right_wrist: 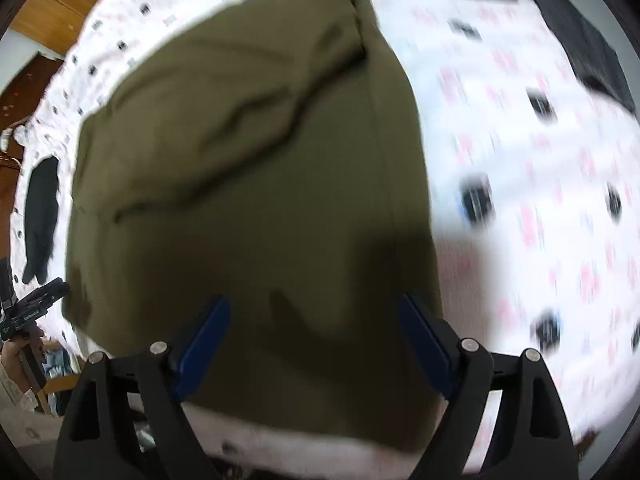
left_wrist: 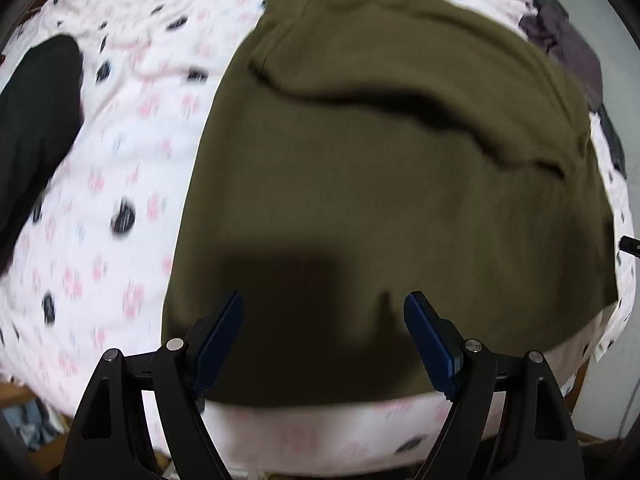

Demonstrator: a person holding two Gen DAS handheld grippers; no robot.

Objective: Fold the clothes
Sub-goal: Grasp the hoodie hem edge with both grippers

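An olive-green garment [left_wrist: 380, 184] lies spread on a bed with a white, pink-and-black patterned sheet [left_wrist: 120, 152]; its upper part is folded over in a ridge. My left gripper [left_wrist: 324, 308] hangs open above the garment's near hem, nothing between its blue pads. In the right wrist view the same olive garment [right_wrist: 256, 184] fills the middle, and my right gripper [right_wrist: 314, 310] stands open over its near edge, empty. The left gripper [right_wrist: 36, 308] shows at the far left of that view, held by a hand [right_wrist: 20, 354].
A black garment [left_wrist: 36, 120] lies on the sheet at the left, also seen as a black garment [right_wrist: 40, 216] in the right wrist view. Dark clothes [left_wrist: 568, 40] are piled at the far right corner. The bed's near edge [left_wrist: 320, 436] drops off below the grippers. Wooden furniture [right_wrist: 60, 12] stands beyond the bed.
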